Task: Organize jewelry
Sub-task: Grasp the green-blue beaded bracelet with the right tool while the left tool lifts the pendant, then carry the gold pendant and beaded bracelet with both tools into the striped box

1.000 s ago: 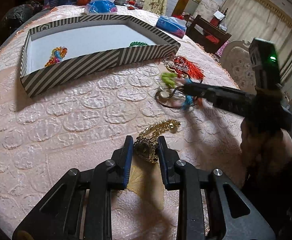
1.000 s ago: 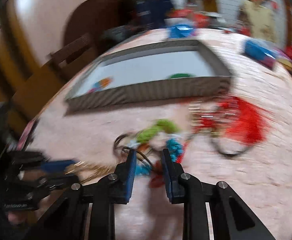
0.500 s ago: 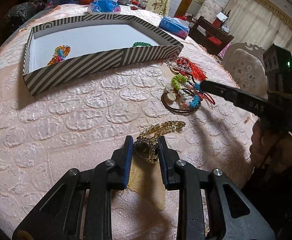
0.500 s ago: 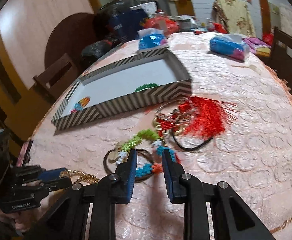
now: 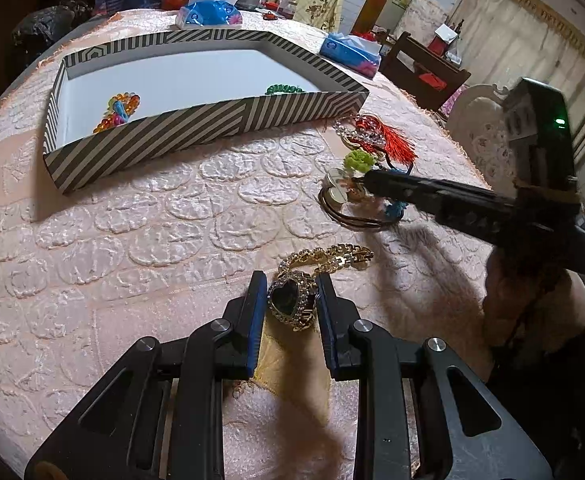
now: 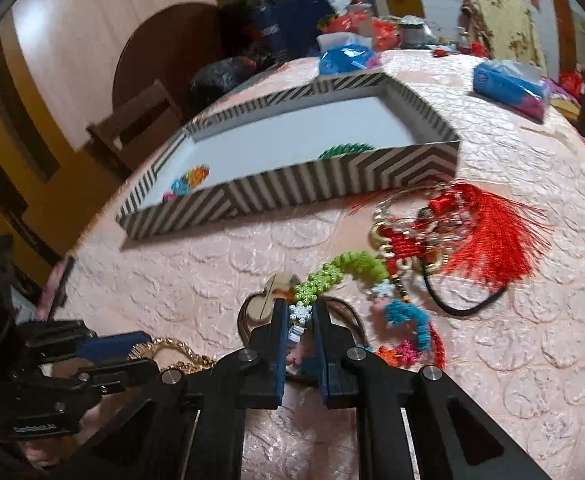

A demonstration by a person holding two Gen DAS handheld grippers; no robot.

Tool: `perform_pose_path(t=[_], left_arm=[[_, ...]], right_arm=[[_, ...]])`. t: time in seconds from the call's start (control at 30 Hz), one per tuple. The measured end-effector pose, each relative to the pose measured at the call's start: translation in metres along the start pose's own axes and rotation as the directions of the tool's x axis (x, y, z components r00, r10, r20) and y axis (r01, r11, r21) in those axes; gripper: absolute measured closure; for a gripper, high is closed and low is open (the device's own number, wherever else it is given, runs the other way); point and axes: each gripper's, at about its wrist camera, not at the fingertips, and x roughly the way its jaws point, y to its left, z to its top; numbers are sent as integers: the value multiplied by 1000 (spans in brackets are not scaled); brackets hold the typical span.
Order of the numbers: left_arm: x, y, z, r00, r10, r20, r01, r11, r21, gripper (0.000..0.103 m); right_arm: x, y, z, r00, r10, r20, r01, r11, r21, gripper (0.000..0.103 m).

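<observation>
My left gripper (image 5: 288,300) clamps the gold heart-faced watch (image 5: 290,304); my right gripper (image 6: 298,322) pinches the colourful beaded charm strand (image 6: 324,276), both bound for the striped cardboard tray (image 5: 196,136).

Two blue tissue packs (image 5: 208,14) (image 5: 350,53) lie on the pink embossed tablecloth (image 5: 140,216) beside a dark wooden chair (image 6: 132,124)

A gold heart-faced bracelet watch (image 5: 292,303) lay at six o'clock; a colourful knotted-cord charm string (image 6: 332,276) lay at three, below a striped cardboard tray (image 5: 196,128).
</observation>
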Motion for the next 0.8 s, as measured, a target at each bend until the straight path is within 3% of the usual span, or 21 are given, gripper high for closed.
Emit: perform_pose_path(t=[0.07, 0.17, 0.47, 0.6, 0.8], left_arm=[[-1, 1, 1, 1000, 0, -1, 0, 1000, -7, 81], [-7, 3, 6, 1000, 6, 16, -6, 1000, -5, 92], [-30, -2, 20, 997, -4, 77, 2, 1000, 24, 92], [-40, -3, 25, 995, -3, 103, 0, 1000, 26, 92], [-53, -3, 33, 991, 12, 135, -16, 1000, 27, 92]], right_arm=[[-10, -1, 0, 1000, 4, 27, -4, 1000, 5, 92], [-33, -1, 3, 996, 11, 88, -13, 1000, 18, 92], [-112, -13, 23, 964, 22, 266, -43, 996, 74, 92], [-126, -14, 23, 957, 18, 289, -47, 995, 91, 92], [-125, -11, 21, 967, -1, 255, -25, 995, 97, 92]])
